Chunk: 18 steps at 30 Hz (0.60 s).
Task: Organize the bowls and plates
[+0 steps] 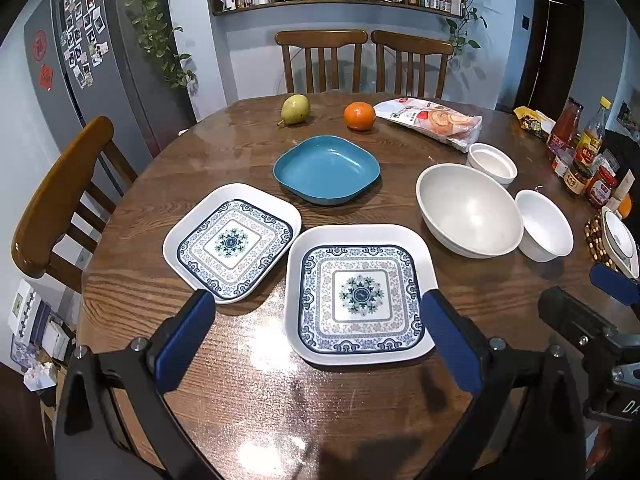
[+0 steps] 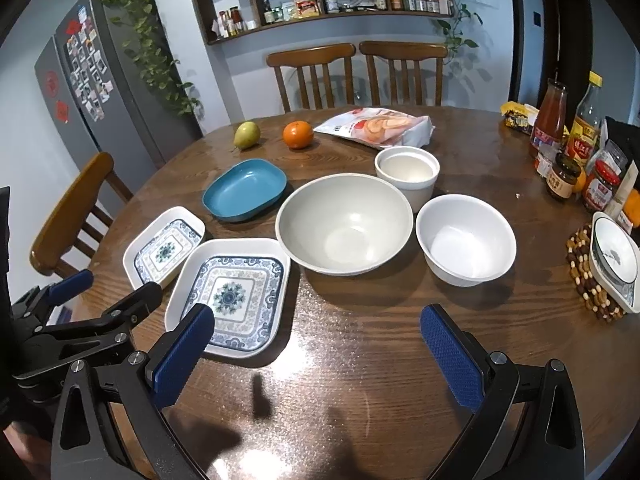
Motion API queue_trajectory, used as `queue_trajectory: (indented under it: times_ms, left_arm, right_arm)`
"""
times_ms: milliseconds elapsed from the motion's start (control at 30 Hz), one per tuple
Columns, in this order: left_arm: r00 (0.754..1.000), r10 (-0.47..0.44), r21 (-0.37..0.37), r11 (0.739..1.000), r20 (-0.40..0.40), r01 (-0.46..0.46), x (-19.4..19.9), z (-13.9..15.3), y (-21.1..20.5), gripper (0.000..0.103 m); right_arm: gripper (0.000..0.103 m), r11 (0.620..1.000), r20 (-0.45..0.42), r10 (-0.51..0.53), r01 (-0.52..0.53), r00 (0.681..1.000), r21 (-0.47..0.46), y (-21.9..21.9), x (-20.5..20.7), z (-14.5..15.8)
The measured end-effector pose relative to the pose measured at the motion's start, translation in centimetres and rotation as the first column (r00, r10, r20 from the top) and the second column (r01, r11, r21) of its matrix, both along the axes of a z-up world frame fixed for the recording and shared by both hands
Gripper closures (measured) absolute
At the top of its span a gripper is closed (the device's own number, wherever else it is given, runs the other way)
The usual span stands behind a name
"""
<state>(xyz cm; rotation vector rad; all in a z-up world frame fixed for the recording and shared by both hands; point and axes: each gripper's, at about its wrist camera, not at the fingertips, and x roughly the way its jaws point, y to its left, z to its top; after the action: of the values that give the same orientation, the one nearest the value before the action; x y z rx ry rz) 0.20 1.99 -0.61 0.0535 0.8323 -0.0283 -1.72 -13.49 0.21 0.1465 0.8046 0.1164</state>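
Note:
Two white square plates with blue patterns lie side by side on the round wooden table: the near one (image 1: pixel 358 296) (image 2: pixel 234 304) and the left one (image 1: pixel 232 242) (image 2: pixel 164 248). Behind them sits a blue dish (image 1: pixel 326 170) (image 2: pixel 245 190). To the right stand a large grey bowl (image 1: pixel 468 210) (image 2: pixel 344 224), a white bowl (image 1: pixel 544 230) (image 2: pixel 466 240) and a white cup-like bowl (image 1: pixel 492 162) (image 2: pixel 408 170). My left gripper (image 1: pixel 316 308) (image 2: pixel 116 286) hovers open above the near plate's front. My right gripper (image 2: pixel 316 316) (image 1: pixel 572 286) is open and holds nothing, over bare table before the grey bowl.
A pear (image 1: pixel 295 109), an orange (image 1: pixel 359 116) and a snack bag (image 1: pixel 432 120) lie at the far side. Bottles and jars (image 2: pixel 568 140) crowd the right edge, beside a small patterned bowl (image 2: pixel 614 256) on a beaded trivet. Chairs and a fridge (image 1: pixel 92 60) surround the table.

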Motion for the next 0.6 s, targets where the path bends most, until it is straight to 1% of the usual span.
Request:
queue_trajectory:
  times_ms: [167,600]
  left_arm:
    - [1.0,0.0,-0.019,1.0,-0.01,0.0,-0.1,-0.2,0.2,0.001]
    - [0.999,-0.005,-0.024,1.0,-0.048,0.004,0.4,-1.3,0.6,0.001]
  right_arm:
    - [0.0,1.0,-0.01,0.005,-0.005,1.0,0.008,0.1,0.0,-0.2]
    - [0.0,0.999,-0.037,0.014,-0.013,0.999,0.032,0.6,0.2,-1.1]
